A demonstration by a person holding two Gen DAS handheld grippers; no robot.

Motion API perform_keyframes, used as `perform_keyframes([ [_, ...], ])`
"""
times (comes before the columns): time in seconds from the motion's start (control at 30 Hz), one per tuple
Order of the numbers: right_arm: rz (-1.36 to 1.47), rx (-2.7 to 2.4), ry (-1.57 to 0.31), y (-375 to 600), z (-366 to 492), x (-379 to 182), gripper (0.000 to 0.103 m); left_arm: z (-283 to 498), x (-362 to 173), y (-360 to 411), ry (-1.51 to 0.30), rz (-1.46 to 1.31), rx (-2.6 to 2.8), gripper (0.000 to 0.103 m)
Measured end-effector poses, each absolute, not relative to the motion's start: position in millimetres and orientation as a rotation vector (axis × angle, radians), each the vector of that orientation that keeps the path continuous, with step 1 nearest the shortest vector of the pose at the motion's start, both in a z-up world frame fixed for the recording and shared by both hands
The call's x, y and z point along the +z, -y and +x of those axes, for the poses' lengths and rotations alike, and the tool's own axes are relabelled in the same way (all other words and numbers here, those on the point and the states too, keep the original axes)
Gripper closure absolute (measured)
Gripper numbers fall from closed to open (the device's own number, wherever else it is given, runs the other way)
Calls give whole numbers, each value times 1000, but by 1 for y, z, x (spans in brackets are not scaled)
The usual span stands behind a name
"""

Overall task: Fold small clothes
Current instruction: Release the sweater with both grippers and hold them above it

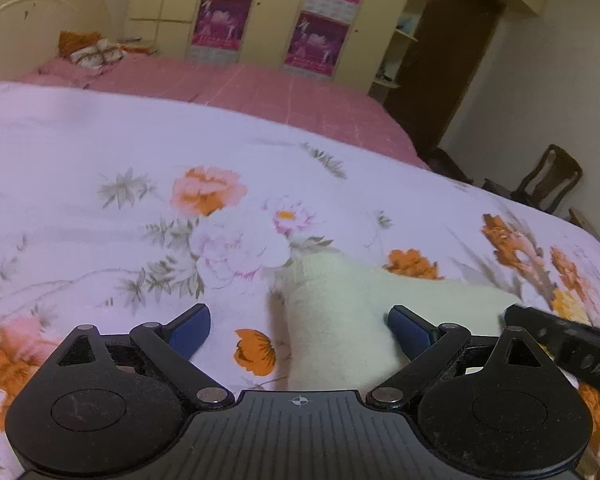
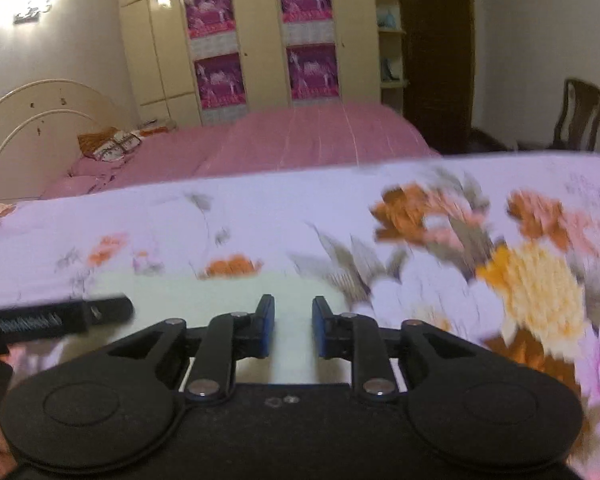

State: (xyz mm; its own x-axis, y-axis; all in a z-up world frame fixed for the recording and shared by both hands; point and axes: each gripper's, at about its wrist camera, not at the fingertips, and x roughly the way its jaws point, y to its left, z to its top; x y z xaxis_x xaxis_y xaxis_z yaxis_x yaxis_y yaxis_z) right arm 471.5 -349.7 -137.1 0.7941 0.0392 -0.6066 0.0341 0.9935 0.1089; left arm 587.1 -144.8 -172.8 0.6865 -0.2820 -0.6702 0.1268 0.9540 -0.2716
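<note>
A small cream-white garment [image 1: 340, 312] lies on the floral bedsheet [image 1: 120, 152]. My left gripper [image 1: 300, 330] hovers over it with its jaws wide open; the garment's left part runs up between the blue pads without touching them. A finger of my right gripper [image 1: 540, 320] reaches the garment's right edge. In the right wrist view the same garment [image 2: 204, 292] lies flat ahead. My right gripper [image 2: 294, 328] is just above it with a narrow gap between its pads and nothing pinched. A finger of the left gripper [image 2: 108, 308] shows at the left.
Beyond the floral sheet lies a pink bedspread [image 1: 260, 88] with pillows [image 1: 92, 50] by a cream headboard [image 2: 40, 120]. A cream wardrobe with purple posters [image 2: 260, 40] lines the back wall. A wooden chair [image 1: 552, 180] stands at the right, past the bed's edge.
</note>
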Motion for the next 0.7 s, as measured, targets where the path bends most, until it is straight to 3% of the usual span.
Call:
perform_keyframes([
  [0.17,43,-31,-683,347,485,-165,82,585,-175,149,-765,-155,-248,8],
  [0.53,122,31,-632,347,432,-123,78,542,-148,149,-743,-116,-311,8],
  [0.7,103,28,-651,343,402,-129,78,518,-152,155,-763,-89,-350,8],
])
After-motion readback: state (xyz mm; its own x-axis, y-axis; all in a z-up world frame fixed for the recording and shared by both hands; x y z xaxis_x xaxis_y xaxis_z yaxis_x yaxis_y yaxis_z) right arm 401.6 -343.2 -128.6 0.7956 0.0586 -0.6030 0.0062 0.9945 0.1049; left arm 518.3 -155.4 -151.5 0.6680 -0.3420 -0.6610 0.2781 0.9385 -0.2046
